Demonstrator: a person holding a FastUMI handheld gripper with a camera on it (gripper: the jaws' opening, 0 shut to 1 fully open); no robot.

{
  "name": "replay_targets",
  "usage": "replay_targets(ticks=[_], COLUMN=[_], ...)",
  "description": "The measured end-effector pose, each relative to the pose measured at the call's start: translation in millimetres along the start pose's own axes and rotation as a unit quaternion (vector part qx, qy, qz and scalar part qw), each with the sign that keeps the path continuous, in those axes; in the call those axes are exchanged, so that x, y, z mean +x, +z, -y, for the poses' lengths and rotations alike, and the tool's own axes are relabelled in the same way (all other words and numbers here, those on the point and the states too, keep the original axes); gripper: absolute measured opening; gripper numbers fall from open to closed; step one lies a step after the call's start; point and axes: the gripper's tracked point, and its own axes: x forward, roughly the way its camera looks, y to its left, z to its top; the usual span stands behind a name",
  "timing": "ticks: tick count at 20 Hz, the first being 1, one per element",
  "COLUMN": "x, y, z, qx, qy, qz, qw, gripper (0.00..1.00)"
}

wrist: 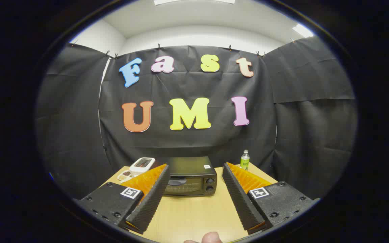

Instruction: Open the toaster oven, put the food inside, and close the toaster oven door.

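One toaster oven (190, 176), one green bottle (244, 160), one white box (141, 166), one small tray (124, 175), one table (194, 216); two gripper fingers (150, 197), spread apart, holding nothing.

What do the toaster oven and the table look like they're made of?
Toaster oven: seemingly black painted metal, matte top, with a darker glossy door, likely glass. Table: pale wood-look surface, smooth, possibly laminate. The gripper fingers stand open, the oven beyond them.
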Motion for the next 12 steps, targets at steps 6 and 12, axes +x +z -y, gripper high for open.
replay_targets(ticks=[6,12], x=[5.7,13.7], y=[-1.8,-6.8], z=[-1.6,0.0], qx=[-0.002,0.004], qy=[0.007,0.009], qz=[-0.005,-0.013], qw=[1.0,1.0], gripper=[1.0,1.0])
